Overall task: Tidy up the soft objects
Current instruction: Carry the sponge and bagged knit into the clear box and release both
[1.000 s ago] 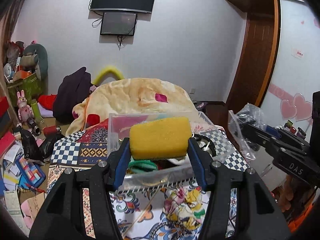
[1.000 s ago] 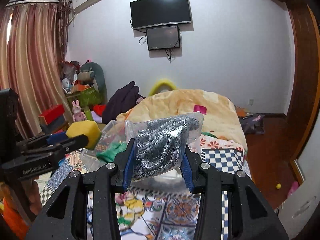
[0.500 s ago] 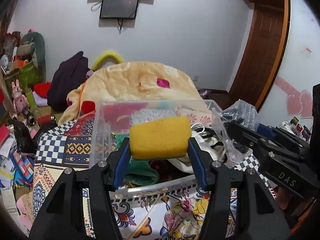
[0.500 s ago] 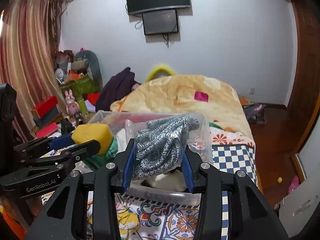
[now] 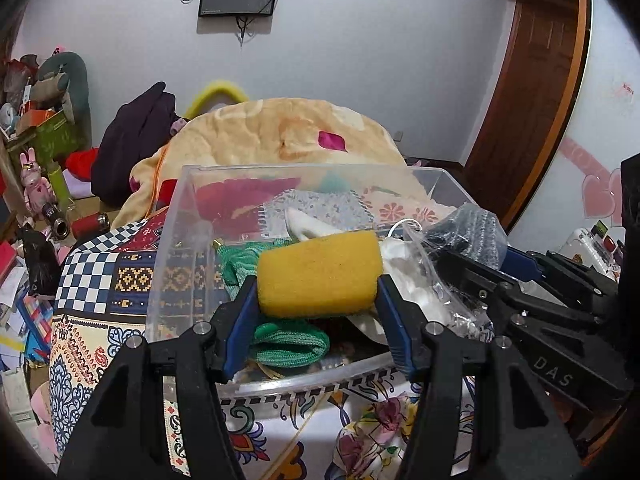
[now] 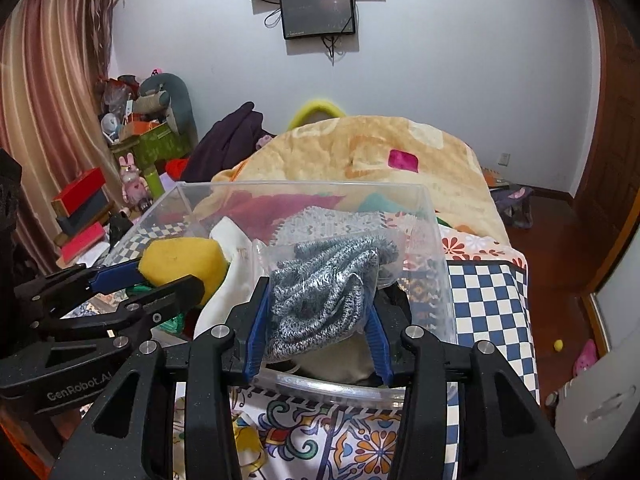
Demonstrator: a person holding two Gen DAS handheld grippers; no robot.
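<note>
We hold the sponge [image 5: 318, 274] and the bagged knit [image 6: 326, 296] over the clear box [image 5: 188, 216], and as our fingers [image 5: 242, 320] start to open, still pinching both, we let them drop softly inside.

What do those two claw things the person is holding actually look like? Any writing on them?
Both match. The left claw and right claw are matte black plastic frames that fork into two angular arms, with round silver bolts at the joints. Each arm ends in a flat blue finger pad. White lettering shows on the sides: "GenRobot.AI" on the left one, "DAS" on the right. No cables, sleeves or hands are visible.
</note>
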